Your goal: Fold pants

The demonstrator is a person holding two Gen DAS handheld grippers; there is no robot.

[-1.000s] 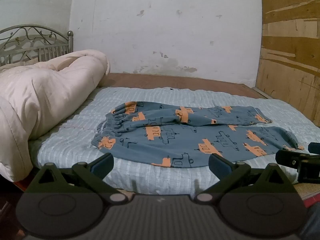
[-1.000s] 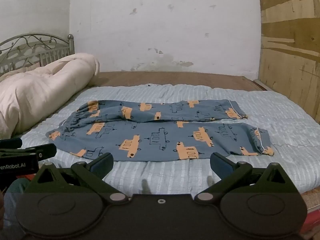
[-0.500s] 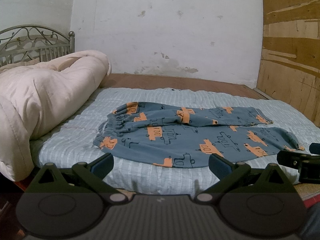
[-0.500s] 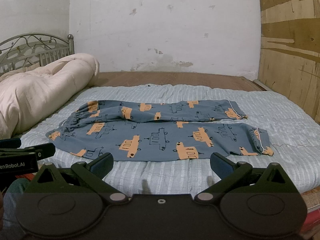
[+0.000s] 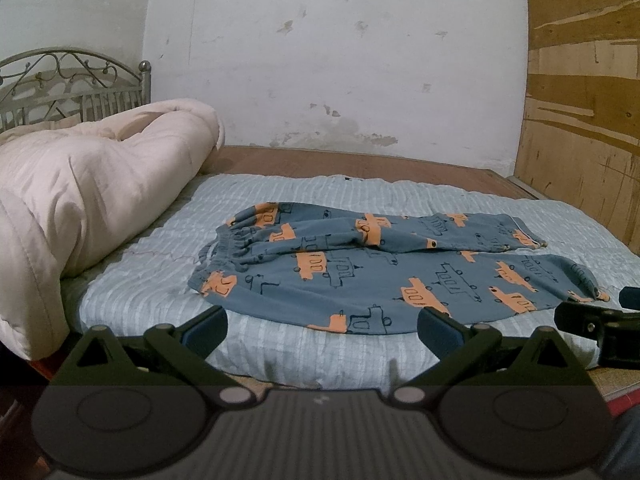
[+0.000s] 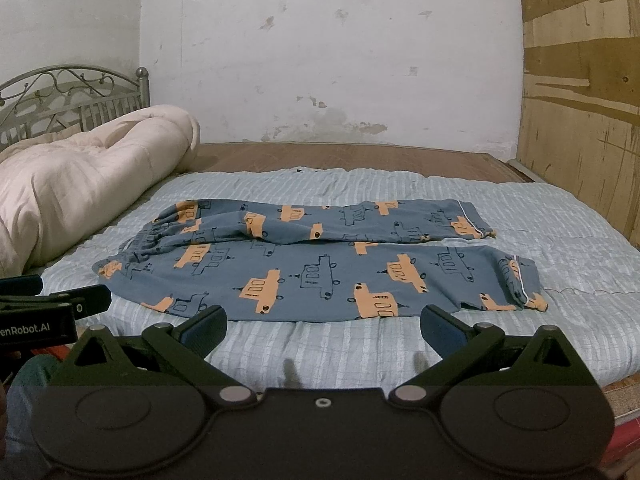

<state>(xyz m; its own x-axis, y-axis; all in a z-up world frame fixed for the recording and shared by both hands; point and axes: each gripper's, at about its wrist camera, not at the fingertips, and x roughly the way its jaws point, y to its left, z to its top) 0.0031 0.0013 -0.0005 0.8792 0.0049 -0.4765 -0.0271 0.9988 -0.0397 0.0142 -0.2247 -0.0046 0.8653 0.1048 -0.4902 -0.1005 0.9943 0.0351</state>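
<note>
While both grippers hover short of the bed's near edge, little differs from a second ago: the left view has crept slightly closer and rightward, and the pants (image 5: 384, 268) lie as they did. Left gripper (image 5: 322, 326): jaws spread wide, nothing between them. Right gripper (image 6: 323, 326): jaws likewise spread and empty.

Pants spread flat across the mattress (image 6: 580, 248), unfolded, waistband to the left, cuffs to the right, legs side by side and touching along the inner seam. Fabric: soft blue-grey knit, printed with orange blocks and dark line-drawn vehicles. Waistband gathered and puckered, elastic. White piping on the cuffs; near cuff turned up at its corner.

Mattress cover: pale blue, quilted in crosswise ribs, lightly wrinkled. Cream duvet (image 5: 80, 200), puffy and stitched in channels, bunched in a roll at the left, well apart from the pants. Scrolled metal headboard (image 6: 72, 96) behind it. Wall plaster white and chipped; plywood panel (image 5: 584, 120) at right, scratched.
</note>
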